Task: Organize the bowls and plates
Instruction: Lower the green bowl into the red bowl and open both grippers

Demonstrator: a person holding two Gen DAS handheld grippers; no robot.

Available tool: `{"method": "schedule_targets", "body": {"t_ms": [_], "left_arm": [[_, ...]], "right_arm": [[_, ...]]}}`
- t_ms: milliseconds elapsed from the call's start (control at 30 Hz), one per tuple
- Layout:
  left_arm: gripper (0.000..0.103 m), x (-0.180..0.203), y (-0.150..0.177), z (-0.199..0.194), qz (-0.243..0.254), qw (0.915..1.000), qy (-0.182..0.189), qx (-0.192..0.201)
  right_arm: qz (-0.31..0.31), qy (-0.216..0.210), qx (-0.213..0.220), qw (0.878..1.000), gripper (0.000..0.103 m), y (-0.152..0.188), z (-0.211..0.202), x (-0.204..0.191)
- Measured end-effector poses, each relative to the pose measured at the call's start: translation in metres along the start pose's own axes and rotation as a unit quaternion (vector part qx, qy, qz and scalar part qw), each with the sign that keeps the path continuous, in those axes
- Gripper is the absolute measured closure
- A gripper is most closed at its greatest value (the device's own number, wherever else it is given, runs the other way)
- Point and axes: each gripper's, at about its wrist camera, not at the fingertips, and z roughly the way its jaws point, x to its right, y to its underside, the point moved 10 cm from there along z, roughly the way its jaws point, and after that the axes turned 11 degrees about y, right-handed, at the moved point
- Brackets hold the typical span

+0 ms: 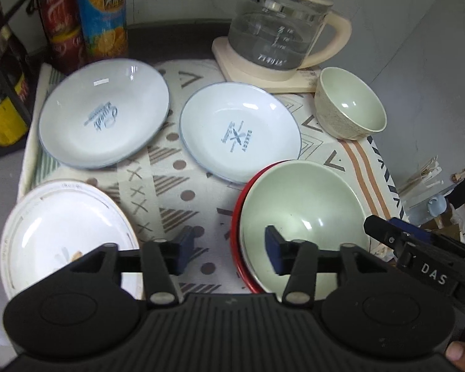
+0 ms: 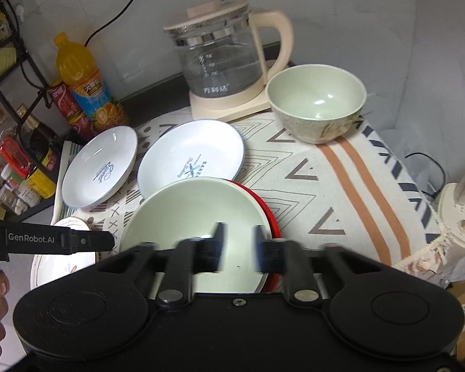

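Observation:
A large pale green bowl (image 1: 303, 214) sits inside a red plate (image 1: 236, 217) at the table's near right; both show in the right wrist view, bowl (image 2: 189, 214), plate (image 2: 268, 210). Two white plates with blue print lie behind: one at back left (image 1: 104, 113) (image 2: 100, 167), one in the middle (image 1: 240, 135) (image 2: 190, 158). A cream-rimmed plate (image 1: 65, 232) (image 2: 62, 260) lies near left. A small green bowl (image 1: 350, 104) (image 2: 317, 102) stands at back right. My left gripper (image 1: 229, 248) is open above the cloth. My right gripper (image 2: 238, 246) is open over the large bowl, blurred.
A glass kettle (image 1: 282, 28) (image 2: 223, 59) on a cream base stands at the back. Drink bottles (image 1: 102, 15) (image 2: 83, 83) and a black rack (image 2: 12, 99) crowd the back left. A patterned cloth (image 1: 170, 186) (image 2: 325, 186) covers the table; its right edge drops off.

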Motion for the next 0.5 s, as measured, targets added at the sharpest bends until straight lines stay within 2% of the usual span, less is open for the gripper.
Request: {"method": "schedule_targets", "body": {"t_ms": [67,133,233,367,500], "left_arm": [[0.038,0.001,0.0,-0.006,0.012,0.9999,-0.004,0.01],[0.032,0.001,0.001,-0.011,0.015,0.9997,-0.004,0.02],[0.03,0.003,0.004,-0.018,0.011,0.9994,0.015,0.029],[0.028,0.005,0.004,-0.023,0.017,0.9988,0.015,0.044],[0.027,0.012,0.003,-0.026,0.033,0.9979,0.008,0.055]], "right_arm": [[0.004,0.013,0.01,1.0,0.046,0.001,-0.006,0.001],[0.012,0.022,0.014,1.0,0.035,0.002,-0.012,0.002],[0.036,0.026,0.03,0.999,0.015,0.002,-0.025,0.006],[0.064,0.032,0.054,0.996,0.007,0.0,-0.041,0.018],[0.085,0.056,0.062,0.993,0.006,0.003,-0.047,0.033]]}}
